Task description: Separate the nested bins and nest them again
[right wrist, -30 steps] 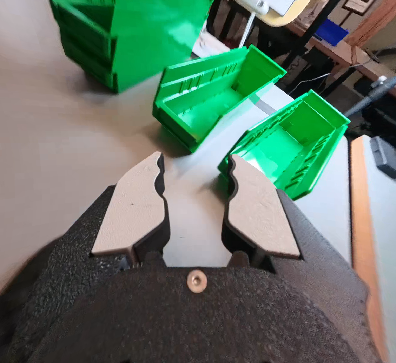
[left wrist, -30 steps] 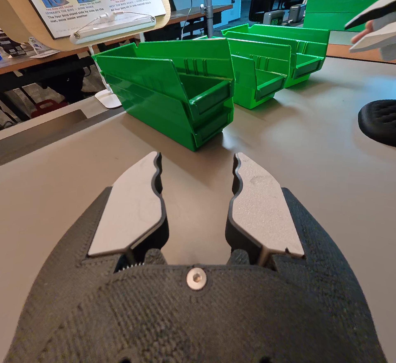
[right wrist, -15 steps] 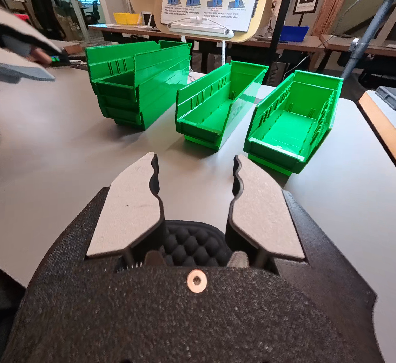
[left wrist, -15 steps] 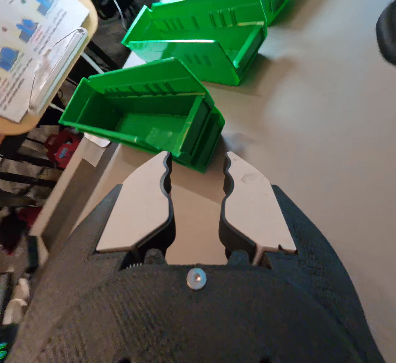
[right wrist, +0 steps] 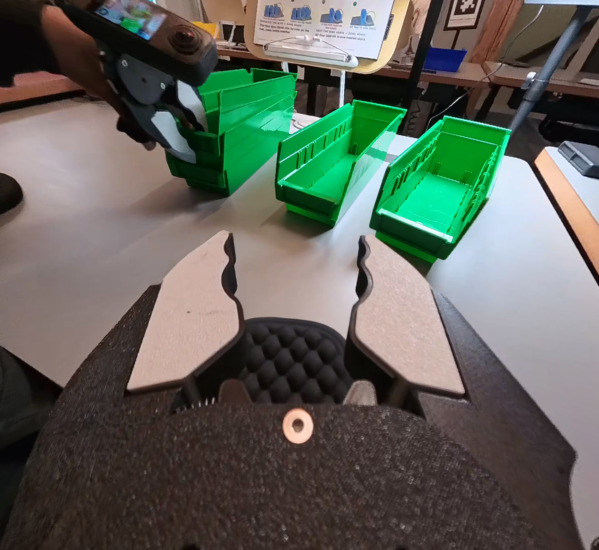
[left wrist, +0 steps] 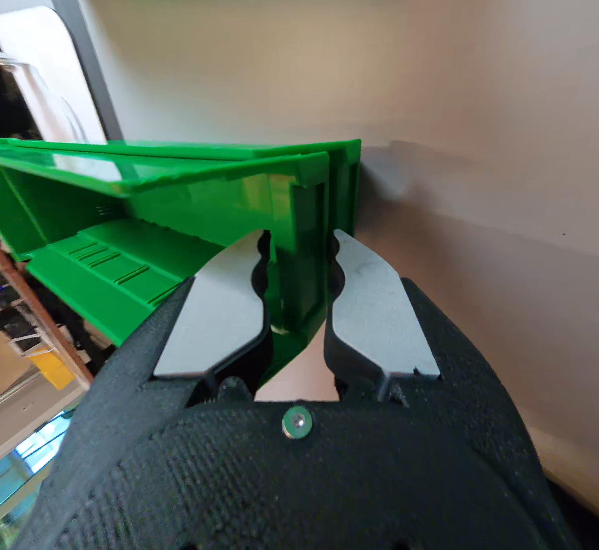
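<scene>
While two green bins (right wrist: 337, 161) (right wrist: 437, 187) already sit apart near the worktop's (right wrist: 97, 226) far edge, the L gripper (left wrist: 299, 271) straddles the front lip of the nested stack (right wrist: 240, 132), jaws narrowed on the top bin's wall, probably to lift it free. R gripper (right wrist: 295, 262) hovers wide, w/ nothing held, near the front edge, likely waiting to steady the stack.

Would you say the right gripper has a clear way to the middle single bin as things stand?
Probably yes. The right gripper is open and points over bare table toward the middle bin. Nothing lies between them, and the left gripper is off at the nested stack.
</scene>
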Action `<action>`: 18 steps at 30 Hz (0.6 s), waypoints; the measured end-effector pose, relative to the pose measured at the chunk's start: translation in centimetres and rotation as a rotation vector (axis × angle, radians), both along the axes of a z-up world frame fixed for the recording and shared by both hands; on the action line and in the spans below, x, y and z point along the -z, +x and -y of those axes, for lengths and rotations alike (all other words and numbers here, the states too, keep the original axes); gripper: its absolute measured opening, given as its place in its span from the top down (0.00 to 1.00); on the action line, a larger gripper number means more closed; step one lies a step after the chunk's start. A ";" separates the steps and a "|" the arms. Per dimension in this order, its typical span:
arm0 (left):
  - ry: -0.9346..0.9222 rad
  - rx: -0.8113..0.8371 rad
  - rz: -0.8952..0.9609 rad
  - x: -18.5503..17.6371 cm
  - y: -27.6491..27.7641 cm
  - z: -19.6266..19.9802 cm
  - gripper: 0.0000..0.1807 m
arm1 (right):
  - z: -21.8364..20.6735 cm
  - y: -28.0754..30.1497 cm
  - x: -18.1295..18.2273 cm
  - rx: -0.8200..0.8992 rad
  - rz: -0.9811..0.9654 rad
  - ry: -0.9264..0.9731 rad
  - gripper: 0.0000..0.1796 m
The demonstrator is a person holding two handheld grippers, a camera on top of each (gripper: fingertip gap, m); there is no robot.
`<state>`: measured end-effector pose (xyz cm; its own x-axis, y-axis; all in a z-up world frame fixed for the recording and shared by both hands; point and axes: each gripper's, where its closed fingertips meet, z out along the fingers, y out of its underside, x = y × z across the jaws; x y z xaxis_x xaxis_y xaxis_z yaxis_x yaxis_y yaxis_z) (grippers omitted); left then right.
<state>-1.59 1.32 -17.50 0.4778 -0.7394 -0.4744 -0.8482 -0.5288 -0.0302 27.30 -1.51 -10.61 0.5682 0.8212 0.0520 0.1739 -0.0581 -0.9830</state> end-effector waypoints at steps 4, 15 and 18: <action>0.009 0.027 0.006 0.3 -0.1 0.1 0.85 | 0.4 0.2 0.1 -0.031 -0.005 0.007 0.59; 0.071 0.066 0.012 -2.6 -1.1 0.9 0.84 | 0.9 -1.0 0.6 -0.076 0.004 0.006 0.59; 0.093 0.091 0.018 -3.5 -0.8 1.0 0.83 | 1.2 -1.3 0.4 -0.093 0.005 0.012 0.59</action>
<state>-2.39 0.37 -14.04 0.4199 -0.7335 -0.5344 -0.8914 -0.4439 -0.0911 26.03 -2.72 -11.03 0.4896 0.8695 0.0648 0.1825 -0.0296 -0.9828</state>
